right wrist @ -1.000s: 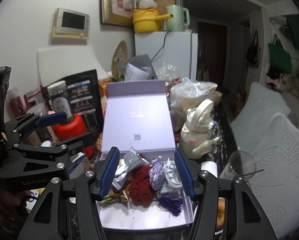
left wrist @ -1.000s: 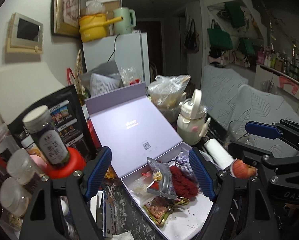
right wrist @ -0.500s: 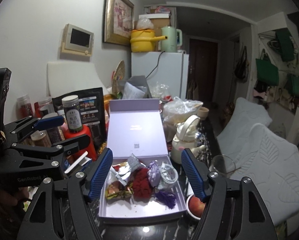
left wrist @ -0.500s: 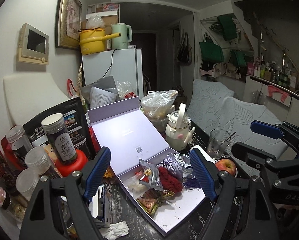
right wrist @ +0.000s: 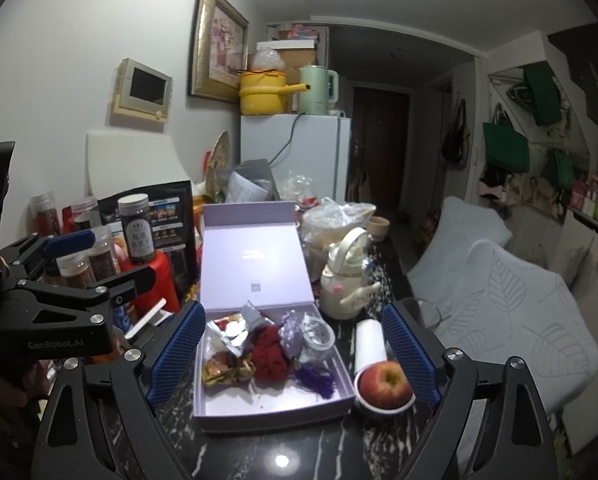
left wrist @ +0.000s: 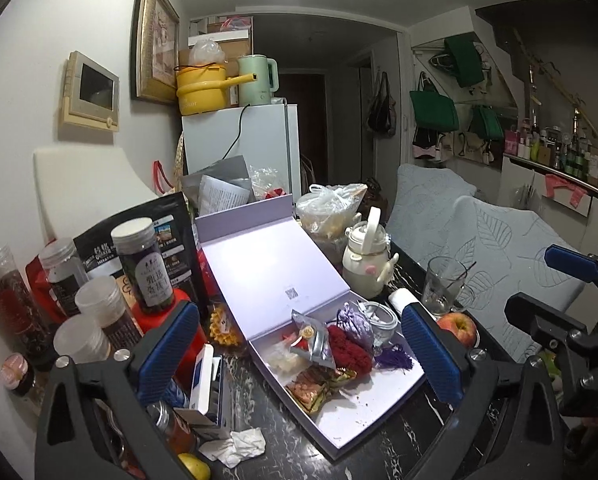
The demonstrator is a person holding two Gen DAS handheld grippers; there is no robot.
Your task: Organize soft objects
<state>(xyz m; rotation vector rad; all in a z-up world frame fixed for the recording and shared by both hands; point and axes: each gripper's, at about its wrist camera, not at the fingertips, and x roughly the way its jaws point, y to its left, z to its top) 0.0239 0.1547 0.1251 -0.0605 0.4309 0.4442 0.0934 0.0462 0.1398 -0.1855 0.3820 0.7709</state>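
1. Over the dark marble table (right wrist: 283, 440), I hold both tools back from the lilac box (right wrist: 227, 408), whose lid stands open toward the far wall.
2. My left gripper (left wrist: 299, 356) has just been opening and its jaws now stand spread wide, with nothing between the pads.
3. My right gripper (right wrist: 295, 356) has likewise just been opening — wide apart, holding nothing, the box only framed between its fingers.
4. The soft things lie inside the box tray: a red knitted piece (right wrist: 269, 354) in the middle, a lilac pouch (right wrist: 291, 332) just beside it, a purple tassel (right wrist: 315, 378) nearer the front edge, with foil snack packets (right wrist: 235, 330) to their left.
5. I judge this to be the pause after a drop-off — the items look placed, both tools free.
6. The apple (right wrist: 385, 380) in its dish sits just right of the box; it is not soft, so I leave it.
7. Next, I would either fetch another soft item or swing the lid down; closing calls for one pad behind the lid's top edge.
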